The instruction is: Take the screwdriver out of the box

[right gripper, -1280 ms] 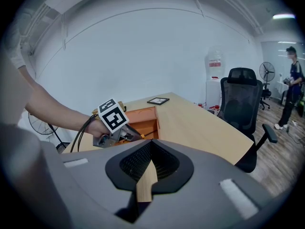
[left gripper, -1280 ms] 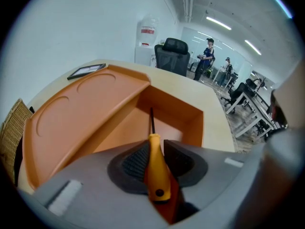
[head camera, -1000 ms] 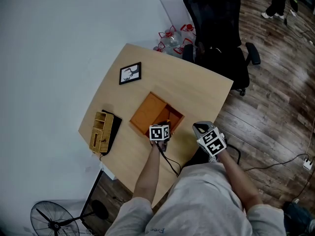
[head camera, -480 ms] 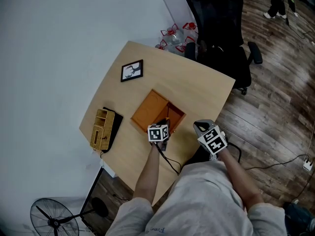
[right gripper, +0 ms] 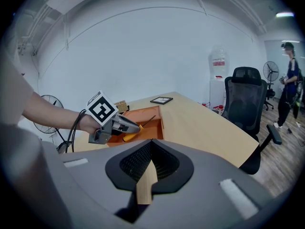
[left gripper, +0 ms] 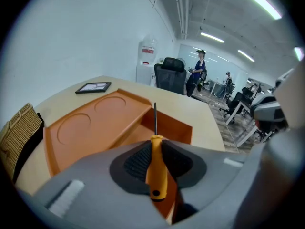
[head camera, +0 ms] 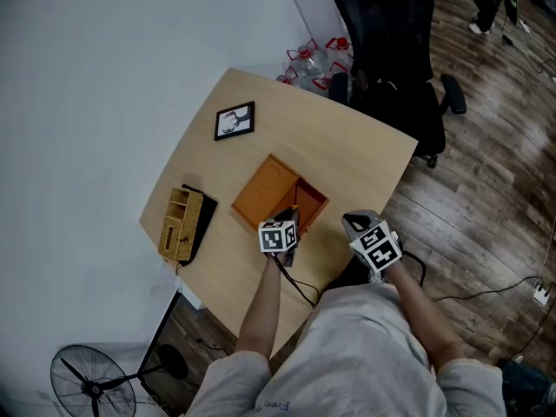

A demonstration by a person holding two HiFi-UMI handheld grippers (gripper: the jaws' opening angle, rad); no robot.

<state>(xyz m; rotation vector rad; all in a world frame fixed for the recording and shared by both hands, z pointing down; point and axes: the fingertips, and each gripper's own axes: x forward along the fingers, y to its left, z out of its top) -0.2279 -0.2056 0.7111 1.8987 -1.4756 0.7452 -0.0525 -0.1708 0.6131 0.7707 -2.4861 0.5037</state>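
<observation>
Orange-handled screwdriver: locate in the left gripper view, clamped across the handle between the ribbed pads of the left tongs; read these tongs as closed on that handle, with the butt end projecting back toward the camera and the thin shaft running forward. Note the grip on the thick handle rather than the shaft, presumably for a broad, non-slip seat and to stop the tool from swinging. Note the orange box directly beneath, open, with two round recesses in the shallow side and a deeper compartment beside it; judge the shaft as lying over that compartment.

In the right gripper view, confirm from the side: handle just under the tips of the left tongs, shaft slanting toward the far wall of the box; cannot tell whether the tip is clear of the rim. Read the right tongs as drawn together at the tips, nothing between them, only a wedge of desk showing through; held back and aimed at the box, probably kept idle so as not to obstruct the lift.

In the head view, place the box mid-desk, the left tongs over the near side of its deeper compartment, the right tongs apart at the desk edge; disregard the picture frame and wicker organiser, both well apart from the work. Judge extraction as under way, not complete.
</observation>
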